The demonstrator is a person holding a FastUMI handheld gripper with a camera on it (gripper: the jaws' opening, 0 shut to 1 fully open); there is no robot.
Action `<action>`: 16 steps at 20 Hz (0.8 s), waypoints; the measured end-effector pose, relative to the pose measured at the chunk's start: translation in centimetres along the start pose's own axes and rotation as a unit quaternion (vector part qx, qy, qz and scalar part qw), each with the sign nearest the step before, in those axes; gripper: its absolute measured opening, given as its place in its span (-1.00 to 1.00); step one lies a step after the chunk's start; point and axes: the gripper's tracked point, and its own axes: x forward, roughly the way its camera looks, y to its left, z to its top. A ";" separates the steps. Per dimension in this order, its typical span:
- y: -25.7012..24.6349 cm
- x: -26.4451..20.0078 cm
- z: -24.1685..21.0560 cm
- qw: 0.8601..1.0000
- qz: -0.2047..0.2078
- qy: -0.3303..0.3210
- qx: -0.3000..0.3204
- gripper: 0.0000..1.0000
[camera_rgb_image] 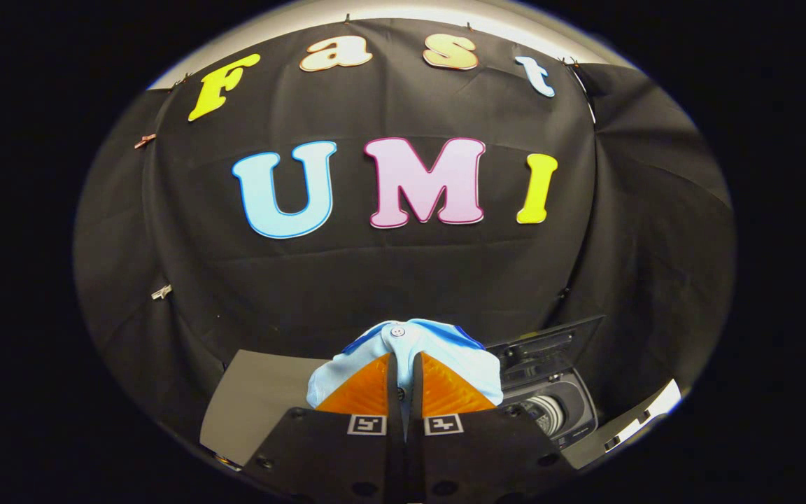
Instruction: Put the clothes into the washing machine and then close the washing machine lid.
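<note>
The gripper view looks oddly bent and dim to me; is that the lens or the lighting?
Gripper view: the lens bows straight lines, so the table edge curves; the light is soft and dim; the tool, shut on the light blue garment, looks sharp; the washing machine sits shadowed and squeezed.

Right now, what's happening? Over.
Gripper shut on light blue garment, held up. Washing machine lid open, to the right beyond. Nothing in the way.
</note>
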 end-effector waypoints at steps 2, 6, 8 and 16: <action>-2.8 0.3 0.3 1.000 -0.013 -0.004 -0.006 -0.90; -8.0 0.5 0.8 0.999 -0.031 -0.008 -0.018 -0.90; -10.2 0.5 1.0 0.999 -0.035 -0.011 -0.013 -0.90; -18.1 1.8 0.5 0.998 -0.069 -0.006 0.006 -0.90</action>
